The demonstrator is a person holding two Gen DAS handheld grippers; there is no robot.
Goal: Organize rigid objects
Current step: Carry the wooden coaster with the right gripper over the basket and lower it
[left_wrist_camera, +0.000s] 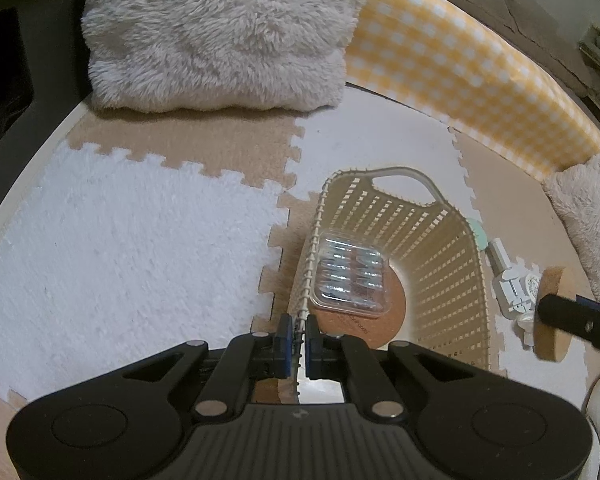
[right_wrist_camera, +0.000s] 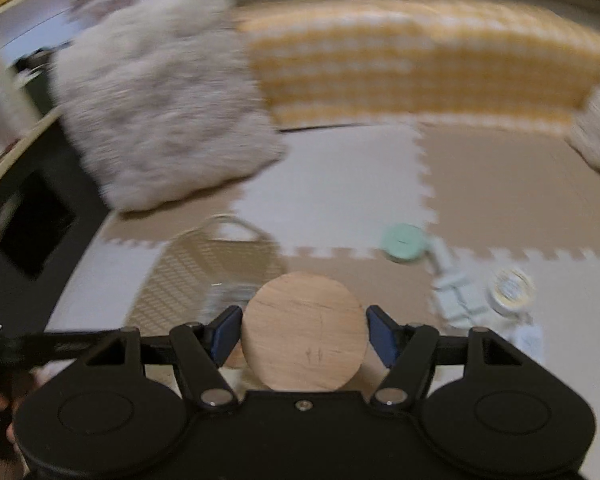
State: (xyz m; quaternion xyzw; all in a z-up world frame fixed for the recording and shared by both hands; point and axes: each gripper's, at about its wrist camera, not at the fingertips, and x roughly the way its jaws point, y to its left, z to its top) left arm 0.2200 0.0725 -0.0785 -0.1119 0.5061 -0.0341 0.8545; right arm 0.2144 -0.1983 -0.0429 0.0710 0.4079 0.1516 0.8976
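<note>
My left gripper point(left_wrist_camera: 299, 334) is shut on the near rim of a cream lattice basket point(left_wrist_camera: 440, 248). Inside the basket lie a clear plastic case point(left_wrist_camera: 350, 276) and a round cork coaster point(left_wrist_camera: 384, 316) under it. My right gripper point(right_wrist_camera: 304, 330) is shut on a round cork disc point(right_wrist_camera: 304, 330), held flat between its fingers. In the left wrist view that disc point(left_wrist_camera: 554, 312) shows edge-on to the right of the basket, above the floor. The basket point(right_wrist_camera: 204, 268) is blurred at the lower left of the right wrist view.
On the foam puzzle mat point(left_wrist_camera: 120, 240) right of the basket lie a white clip-like object point(left_wrist_camera: 508, 276), a mint green disc point(right_wrist_camera: 404, 242) and a small round tin point(right_wrist_camera: 512, 286). A fluffy cushion point(left_wrist_camera: 220, 32) and a yellow checked cushion point(left_wrist_camera: 460, 64) lie behind.
</note>
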